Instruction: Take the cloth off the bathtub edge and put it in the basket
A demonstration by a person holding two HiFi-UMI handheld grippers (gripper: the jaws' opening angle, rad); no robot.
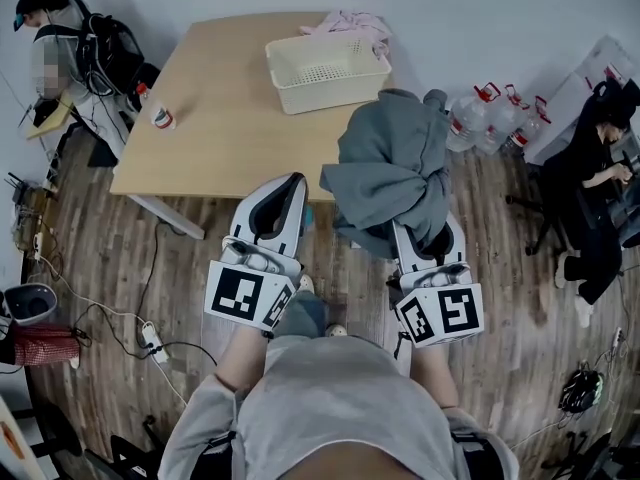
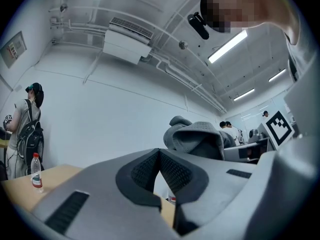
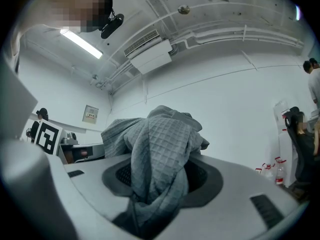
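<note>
Grey cloth (image 1: 390,168): bunched, clamped in right tongs (image 3: 161,179), held up over the front edge of the desk (image 1: 220,118), short of the basket (image 1: 335,93) at the far side. Left tongs (image 1: 290,183) clenched on nothing, raised just beside the right. No bathtub in view.

Hazards, as judged:
- Grip on one low fold only, bulk piled above the jaws. Likely to slide out on a quick swing and land on desk or floor.
- Loose folds draped over both jaws. Liable to cling on release, or to trail over the basket rim and finish half out.
- Light basket, unheld. Liable to be shoved back into the pink cloth (image 1: 355,23) behind it if nudged.
- Early release short of the rim. Ends on bare desk.

Count:
- Grey cloth: one.
- Basket: one, nothing seen inside.
- Desk: one.
- Pink cloth: one.
- Bottle (image 1: 160,116) on the desk: one.
- Jugs (image 1: 490,113) on the floor: at least three, by caps.
- Tongs: two.
- Other people in the room: two.
</note>
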